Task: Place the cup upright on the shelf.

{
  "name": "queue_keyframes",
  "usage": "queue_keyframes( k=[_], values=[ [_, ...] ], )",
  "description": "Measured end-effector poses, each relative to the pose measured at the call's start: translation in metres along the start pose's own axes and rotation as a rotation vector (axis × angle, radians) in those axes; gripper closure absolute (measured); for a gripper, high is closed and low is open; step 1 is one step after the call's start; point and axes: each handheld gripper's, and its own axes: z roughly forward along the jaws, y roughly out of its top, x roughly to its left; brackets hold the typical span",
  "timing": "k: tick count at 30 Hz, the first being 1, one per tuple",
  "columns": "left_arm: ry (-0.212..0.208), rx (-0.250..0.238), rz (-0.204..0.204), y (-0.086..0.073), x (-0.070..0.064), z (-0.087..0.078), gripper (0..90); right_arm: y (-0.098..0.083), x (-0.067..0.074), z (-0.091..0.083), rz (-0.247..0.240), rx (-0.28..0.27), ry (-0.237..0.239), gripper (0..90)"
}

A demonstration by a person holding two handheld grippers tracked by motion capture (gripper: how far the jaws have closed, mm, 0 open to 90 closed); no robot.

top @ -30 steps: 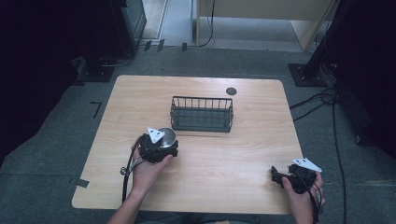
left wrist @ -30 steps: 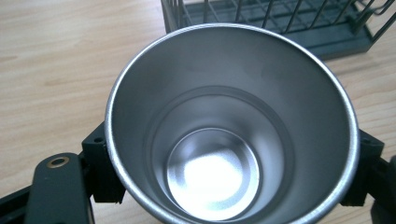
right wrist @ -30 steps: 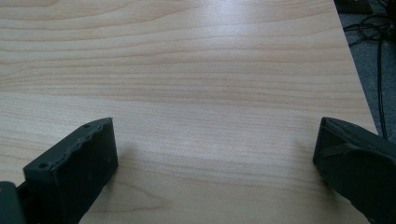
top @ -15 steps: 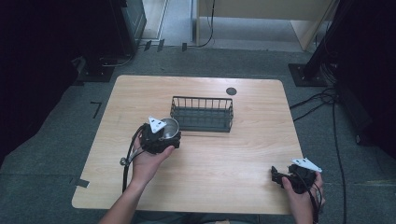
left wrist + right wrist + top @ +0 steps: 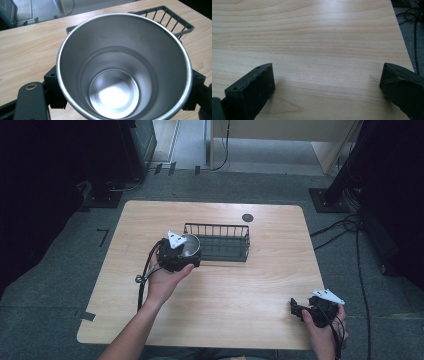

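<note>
My left gripper is shut on a shiny steel cup, held just off the left end of a black wire basket. In the left gripper view the cup faces me mouth-on, its inside bare, with the jaws pressed on its two sides and the basket behind it at the upper right. My right gripper rests open near the table's front right corner; in the right gripper view its jaws stand wide apart over bare wood.
The wooden table has a dark round grommet behind the basket. Cables lie on the grey floor to the right, and a table leg base stands there.
My left gripper has carried the cup forward and to the right, from the table's middle left up to the basket's left end. The right gripper has stayed put.
</note>
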Motion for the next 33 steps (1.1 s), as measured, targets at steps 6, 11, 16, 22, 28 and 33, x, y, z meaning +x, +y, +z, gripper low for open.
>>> queue_keyframes(
  k=[6,11,16,22,28,33],
  values=[
    [-0.004,-0.038,-0.012,0.01,0.003,0.006,19.2,0.0,0.0,0.0,0.0,0.0,0.0,0.0],
    [0.001,-0.071,-0.008,0.02,0.004,0.007,19.2,0.0,0.0,0.0,0.0,0.0,0.0,0.0],
    [0.009,-0.112,-0.016,0.03,0.007,0.011,19.2,0.0,0.0,0.0,0.0,0.0,0.0,0.0],
    [0.026,-0.138,-0.018,0.038,0.009,0.023,19.2,0.0,0.0,0.0,0.0,0.0,0.0,0.0],
    [0.039,-0.151,-0.011,0.041,0.008,0.043,19.2,0.0,0.0,0.0,0.0,0.0,0.001,0.0],
    [0.064,-0.162,-0.018,0.039,0.008,0.059,19.2,0.0,0.0,0.0,0.002,0.0,0.001,0.0]
  ],
)
